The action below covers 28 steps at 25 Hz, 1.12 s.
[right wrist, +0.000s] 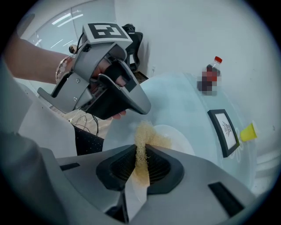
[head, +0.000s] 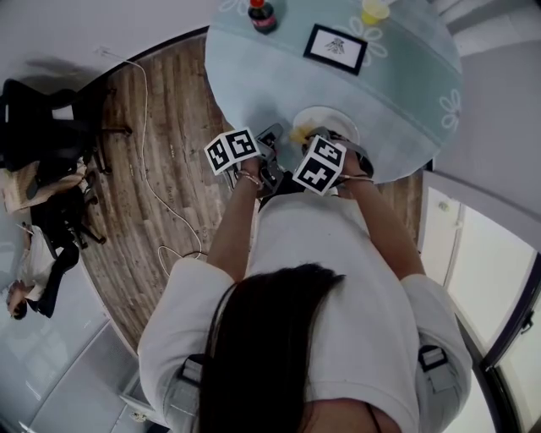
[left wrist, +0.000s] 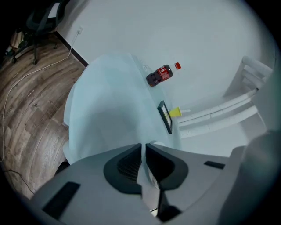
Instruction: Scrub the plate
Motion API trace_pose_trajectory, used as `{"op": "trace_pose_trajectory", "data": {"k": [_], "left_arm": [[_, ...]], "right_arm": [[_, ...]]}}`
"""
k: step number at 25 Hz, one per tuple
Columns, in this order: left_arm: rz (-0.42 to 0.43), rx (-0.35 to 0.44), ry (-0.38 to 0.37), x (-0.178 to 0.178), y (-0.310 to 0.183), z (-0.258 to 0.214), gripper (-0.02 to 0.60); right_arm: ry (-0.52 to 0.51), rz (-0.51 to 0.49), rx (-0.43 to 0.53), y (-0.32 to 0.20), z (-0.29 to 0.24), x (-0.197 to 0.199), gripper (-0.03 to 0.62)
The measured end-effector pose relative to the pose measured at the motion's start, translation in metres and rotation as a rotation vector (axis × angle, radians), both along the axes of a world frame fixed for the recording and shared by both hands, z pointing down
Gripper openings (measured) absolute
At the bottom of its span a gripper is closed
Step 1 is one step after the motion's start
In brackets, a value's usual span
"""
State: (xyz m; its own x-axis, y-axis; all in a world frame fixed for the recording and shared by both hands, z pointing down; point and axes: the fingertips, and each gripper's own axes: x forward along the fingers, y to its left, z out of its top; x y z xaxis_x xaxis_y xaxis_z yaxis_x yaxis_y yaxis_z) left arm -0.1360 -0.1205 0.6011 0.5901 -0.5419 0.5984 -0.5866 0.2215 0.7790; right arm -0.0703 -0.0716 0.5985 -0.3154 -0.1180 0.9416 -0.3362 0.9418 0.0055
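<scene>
A white plate point(head: 336, 123) point(right wrist: 179, 141) lies at the near edge of the round table point(head: 406, 93) with its pale blue cloth. My right gripper point(right wrist: 141, 151) point(head: 311, 137) is shut on a tan fibrous scrubber point(right wrist: 147, 135) point(head: 300, 134), which sticks out over the plate's near left part. My left gripper point(left wrist: 143, 147) point(head: 272, 142) is at the plate's left side. Its jaws are nearly together on a thin pale edge that looks like the plate's rim point(left wrist: 153, 143). In the right gripper view the left gripper point(right wrist: 131, 99) shows above and left of the scrubber.
At the table's far side stand a cola bottle point(head: 261, 15) point(left wrist: 160, 74), a black picture frame point(head: 336, 48) point(right wrist: 225, 129) and a yellow cup point(head: 374, 10) point(left wrist: 174, 112). A white cable point(head: 144, 127) lies on the wooden floor to the left, near a black chair point(head: 34, 118).
</scene>
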Motion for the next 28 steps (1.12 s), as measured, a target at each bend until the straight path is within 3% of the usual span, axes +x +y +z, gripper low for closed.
{"op": "trace_pose_trajectory", "data": {"k": [12,28], "left_arm": [[0.019,0.000,-0.003,0.016,0.004,-0.001,0.037],[0.044,0.004,0.001,0.035,0.010,-0.002,0.037]], "right_arm": [[0.027,-0.010,-0.012,0.019,0.001,0.020,0.067],[0.024,0.112,-0.036,0.032,0.000,0.060,0.067]]}}
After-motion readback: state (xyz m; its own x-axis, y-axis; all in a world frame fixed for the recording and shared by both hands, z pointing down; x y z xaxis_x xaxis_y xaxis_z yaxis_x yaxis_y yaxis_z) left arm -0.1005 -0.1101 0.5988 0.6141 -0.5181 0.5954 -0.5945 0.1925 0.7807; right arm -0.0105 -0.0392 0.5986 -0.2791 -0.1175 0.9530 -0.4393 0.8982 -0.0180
